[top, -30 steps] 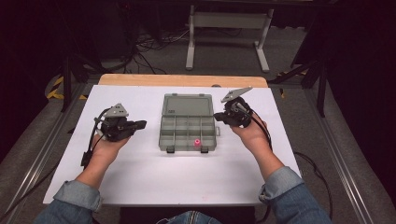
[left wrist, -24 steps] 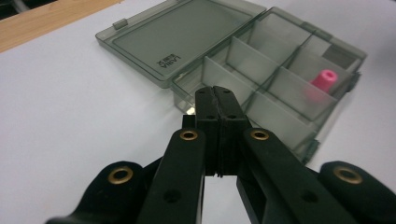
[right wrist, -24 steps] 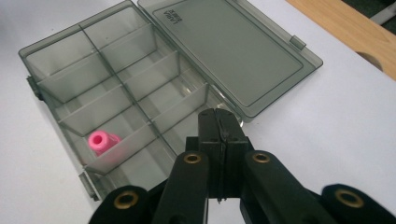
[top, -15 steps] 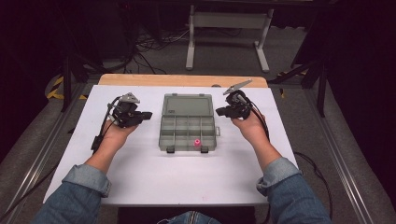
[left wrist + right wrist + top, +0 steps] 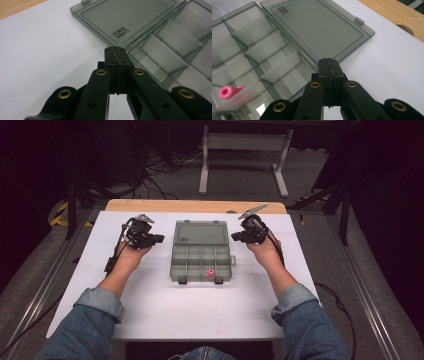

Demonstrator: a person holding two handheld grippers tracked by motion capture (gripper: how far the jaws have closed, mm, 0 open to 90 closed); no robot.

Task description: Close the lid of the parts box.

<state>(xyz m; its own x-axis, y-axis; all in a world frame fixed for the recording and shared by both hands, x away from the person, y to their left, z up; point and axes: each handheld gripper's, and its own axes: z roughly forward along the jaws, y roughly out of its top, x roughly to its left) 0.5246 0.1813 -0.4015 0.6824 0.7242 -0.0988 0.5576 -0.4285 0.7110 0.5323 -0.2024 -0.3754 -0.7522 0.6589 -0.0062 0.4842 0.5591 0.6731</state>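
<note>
With both jaws clenched empty beside the open organizer box (image 5: 201, 252), we judged its lid (image 5: 125, 20) light, stiff, slippery plastic, best pinched at the free edge.

Bare white table (image 5: 150, 310) surrounds the open organizer box (image 5: 200, 251).

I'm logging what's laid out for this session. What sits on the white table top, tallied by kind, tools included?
Clear grey compartment box, lid open flat: 1
Pink piece in a front compartment: 1
Black tools, left tool and right tool, both shut: 2
Total: 4
</note>
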